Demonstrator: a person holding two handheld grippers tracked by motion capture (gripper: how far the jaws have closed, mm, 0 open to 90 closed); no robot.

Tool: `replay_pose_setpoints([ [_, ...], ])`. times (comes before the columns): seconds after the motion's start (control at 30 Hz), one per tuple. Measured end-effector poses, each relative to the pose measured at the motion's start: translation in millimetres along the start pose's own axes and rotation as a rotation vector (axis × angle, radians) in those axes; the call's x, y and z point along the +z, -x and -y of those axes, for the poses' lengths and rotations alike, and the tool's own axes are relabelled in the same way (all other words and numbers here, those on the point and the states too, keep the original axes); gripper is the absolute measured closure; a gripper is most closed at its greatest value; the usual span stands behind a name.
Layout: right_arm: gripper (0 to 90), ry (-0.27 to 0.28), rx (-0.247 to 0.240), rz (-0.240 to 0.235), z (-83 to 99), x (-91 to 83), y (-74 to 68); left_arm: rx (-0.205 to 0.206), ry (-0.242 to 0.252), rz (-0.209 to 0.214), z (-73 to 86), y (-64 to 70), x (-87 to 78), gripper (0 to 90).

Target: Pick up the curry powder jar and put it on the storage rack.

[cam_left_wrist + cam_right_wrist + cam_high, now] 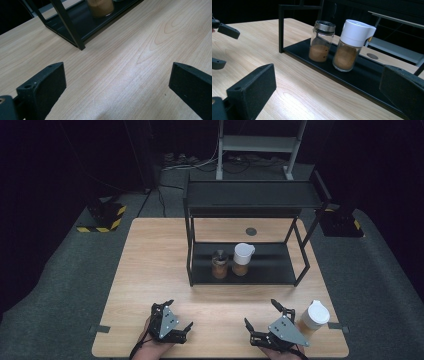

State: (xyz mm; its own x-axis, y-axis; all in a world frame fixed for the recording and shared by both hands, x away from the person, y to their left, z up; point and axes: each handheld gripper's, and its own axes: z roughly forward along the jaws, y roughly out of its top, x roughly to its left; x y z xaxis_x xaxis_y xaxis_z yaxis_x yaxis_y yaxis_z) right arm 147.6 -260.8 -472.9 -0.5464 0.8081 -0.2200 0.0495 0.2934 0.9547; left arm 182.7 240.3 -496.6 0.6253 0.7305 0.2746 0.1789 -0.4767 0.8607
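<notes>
Two empty grippers rest at the near edge of the table, facing a black shelf rack with spice jars.

In the high view, the left gripper (pixel 177 316) and right gripper (pixel 261 314) sit wide open, holding nothing; a white-lidded jar (pixel 313 318) stands just beside the right one, and the rack (pixel 200 276) bears two more. The left gripper view shows bare wood between its spread jaws (the rack's corner post lies ahead). In the right gripper view, the metal-capped shaker (pixel 321 41) and white-capped spice jar (pixel 350 45) stand side by side on the lower shelf.
</notes>
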Motion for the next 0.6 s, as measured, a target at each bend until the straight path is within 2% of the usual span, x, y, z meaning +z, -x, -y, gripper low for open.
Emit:
replay_pose_setpoints([
  [0.6,0.0,0.001,0.033,0.059,-4.2,-23.8,19.6,-0.001,0.001,0.005,0.2,-0.9,-0.1,1.4],
])
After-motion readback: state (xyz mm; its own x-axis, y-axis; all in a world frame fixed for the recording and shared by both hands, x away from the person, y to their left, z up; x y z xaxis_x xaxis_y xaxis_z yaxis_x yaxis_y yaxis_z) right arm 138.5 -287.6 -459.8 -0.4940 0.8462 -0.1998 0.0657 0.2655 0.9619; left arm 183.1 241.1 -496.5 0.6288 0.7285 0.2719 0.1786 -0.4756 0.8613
